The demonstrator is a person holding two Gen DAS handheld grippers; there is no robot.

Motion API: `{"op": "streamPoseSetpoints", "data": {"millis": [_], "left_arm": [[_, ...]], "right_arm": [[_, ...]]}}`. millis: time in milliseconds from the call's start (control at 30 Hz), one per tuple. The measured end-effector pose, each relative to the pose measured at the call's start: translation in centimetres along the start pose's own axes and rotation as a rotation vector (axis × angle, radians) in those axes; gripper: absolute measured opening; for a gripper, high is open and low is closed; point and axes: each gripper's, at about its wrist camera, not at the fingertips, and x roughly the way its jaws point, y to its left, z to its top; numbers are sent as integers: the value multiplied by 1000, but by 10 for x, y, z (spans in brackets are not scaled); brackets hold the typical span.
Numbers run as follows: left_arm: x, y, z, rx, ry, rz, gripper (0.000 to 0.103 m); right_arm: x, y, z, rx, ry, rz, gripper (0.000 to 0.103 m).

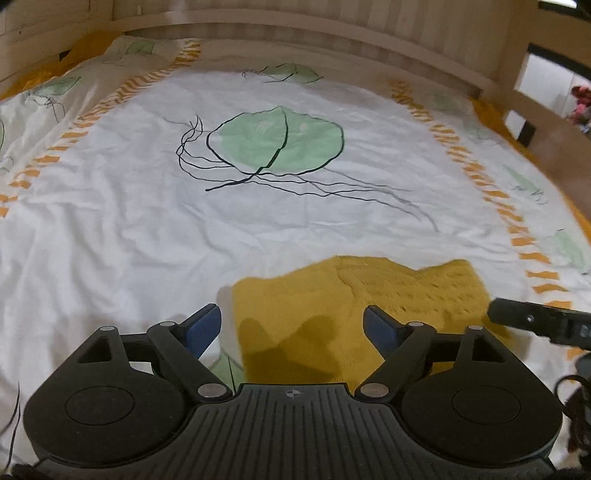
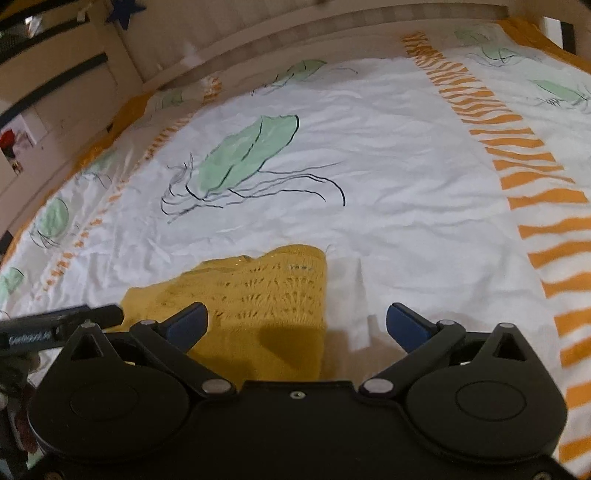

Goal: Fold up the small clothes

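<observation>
left claw (image 1: 291, 328): black, ribbed body, blue pads | right claw (image 2: 297, 325): black, blue pads, silver pivots

Both cameras sit low behind their own jaws and look down at a slant, from near, across the bed (image 1: 147, 229) toward the wooden frame (image 1: 332, 33) at the top. Both views share the yellow knit garment (image 1: 325, 317) (image 2: 258, 302) at lower centre and the green leaf print (image 1: 277, 144) (image 2: 243, 155) above it. Each view catches the other gripper at its edge: the right gripper (image 1: 539, 321) at the right, the left gripper (image 2: 59, 325) at the left.

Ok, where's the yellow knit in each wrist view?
Left wrist: knit at lower centre-right, beyond the open left gripper.
Right wrist: knit at lower centre-left, past the open right gripper.
Shared landmark: green jellyfish print, beyond the knit.
</observation>
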Motion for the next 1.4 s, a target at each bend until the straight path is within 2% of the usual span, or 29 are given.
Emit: {"op": "streamPoseSetpoints", "data": {"millis": [167, 200, 300, 567, 800, 900, 1033, 1133, 1200, 1300, 1400], "left_arm": [[38, 1, 4, 10, 68, 78, 84], [44, 2, 4, 11, 76, 86, 88], [57, 7, 3, 8, 81, 97, 99], [63, 8, 12, 14, 82, 110, 101], [57, 3, 12, 52, 63, 128, 99], [55, 5, 11, 46, 59, 127, 99], [52, 8, 12, 32, 55, 128, 99], [46, 13, 12, 14, 45, 132, 99], [39, 18, 12, -5, 39, 130, 99], [26, 23, 11, -27, 23, 118, 99], [6, 27, 9, -39, 0, 112, 99]], "right_arm": [[27, -3, 2, -35, 51, -65, 103], [32, -5, 1, -35, 60, -75, 103], [39, -14, -1, -5, 66, -66, 103], [39, -22, 1, 12, 36, -53, 103], [24, -37, 8, 92, -32, -129, 103], [16, -23, 11, 31, -59, -104, 103], [22, 12, 16, -117, -42, -69, 103], [40, 32, 18, -214, 11, -73, 103], [59, 34, 19, -235, 61, -105, 103], [74, 14, 26, -145, 74, -122, 103], [61, 2, 34, -76, 28, -155, 103]]}}
